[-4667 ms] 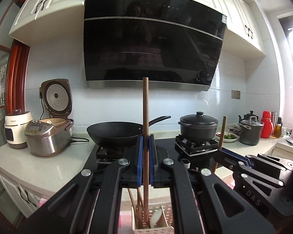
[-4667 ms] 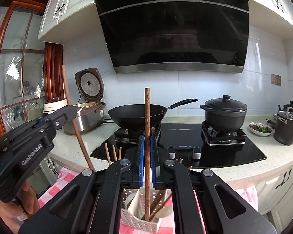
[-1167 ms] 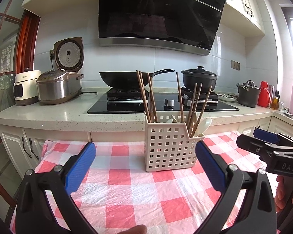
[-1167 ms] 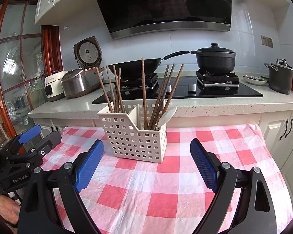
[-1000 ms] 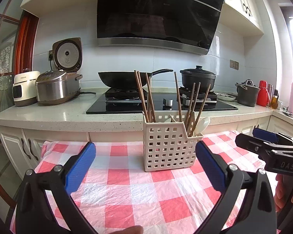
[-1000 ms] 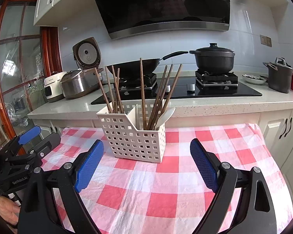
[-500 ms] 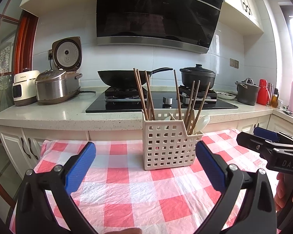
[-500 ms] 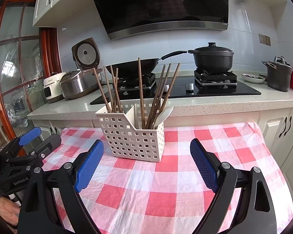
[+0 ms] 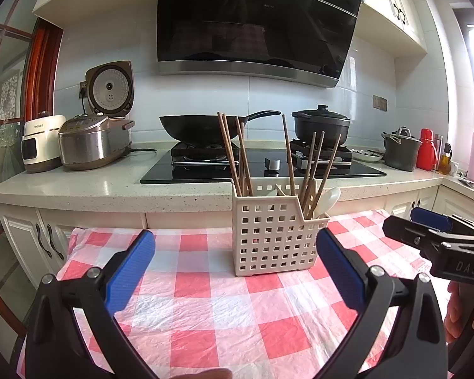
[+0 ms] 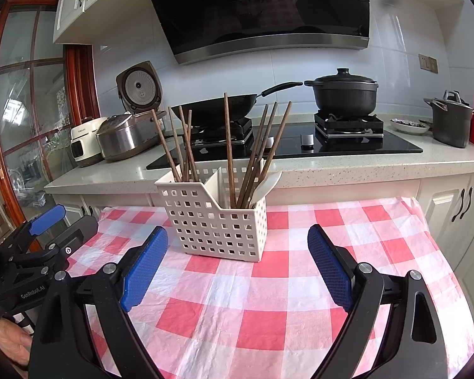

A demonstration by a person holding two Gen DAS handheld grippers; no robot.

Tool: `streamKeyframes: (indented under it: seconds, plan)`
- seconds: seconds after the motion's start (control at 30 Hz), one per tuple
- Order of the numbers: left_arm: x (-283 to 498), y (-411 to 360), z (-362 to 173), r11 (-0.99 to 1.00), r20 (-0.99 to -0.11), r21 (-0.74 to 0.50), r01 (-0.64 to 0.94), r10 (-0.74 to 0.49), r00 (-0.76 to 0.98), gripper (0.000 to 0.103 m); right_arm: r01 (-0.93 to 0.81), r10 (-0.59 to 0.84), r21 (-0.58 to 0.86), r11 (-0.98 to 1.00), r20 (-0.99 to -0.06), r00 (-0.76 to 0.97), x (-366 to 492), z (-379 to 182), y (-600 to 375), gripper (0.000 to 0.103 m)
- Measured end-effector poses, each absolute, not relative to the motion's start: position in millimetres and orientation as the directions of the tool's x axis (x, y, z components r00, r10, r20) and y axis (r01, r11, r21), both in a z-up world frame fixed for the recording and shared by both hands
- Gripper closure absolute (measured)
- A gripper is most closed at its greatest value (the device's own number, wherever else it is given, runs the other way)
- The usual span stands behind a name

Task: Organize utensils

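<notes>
Holding both tools level above the checked tablecloth, we keep the left gripper and the right gripper with fingers spread wide and nothing between the blue pads. The white perforated caddy stands upright on the cloth just ahead of both sets of fingertips, between them in each wrist view and touching neither. Its two compartments hold the wooden chopsticks, which lean against the walls in a left group and a right group, and a white spoon rests in the right compartment beside the right group. No loose utensil shows on the cloth around the fingers. We judge the sorting step complete or nearly so, with the grippers at standby. If more items remain outside the views, the next move calls for locating one, centring it between the open fingers, and closing on its shaft before carrying it over the matching compartment.
</notes>
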State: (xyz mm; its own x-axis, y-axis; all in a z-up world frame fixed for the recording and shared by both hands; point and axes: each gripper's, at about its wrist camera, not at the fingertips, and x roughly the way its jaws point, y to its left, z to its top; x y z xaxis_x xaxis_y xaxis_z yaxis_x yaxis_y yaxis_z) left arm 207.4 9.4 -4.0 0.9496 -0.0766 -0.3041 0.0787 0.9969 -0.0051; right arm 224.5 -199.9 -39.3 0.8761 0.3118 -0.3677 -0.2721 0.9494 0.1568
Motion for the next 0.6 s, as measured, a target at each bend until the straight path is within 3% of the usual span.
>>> streamKeyframes:
  seconds: [0.6]
  plan:
    - [205.4, 9.9, -1.6, 0.995, -0.305, -0.023, 0.101, -0.103, 0.947, 0.005, -0.272, 0.311, 0.155, 0.950, -0.368, 0.876, 223.4, -38.4, -200.0, 0.019]
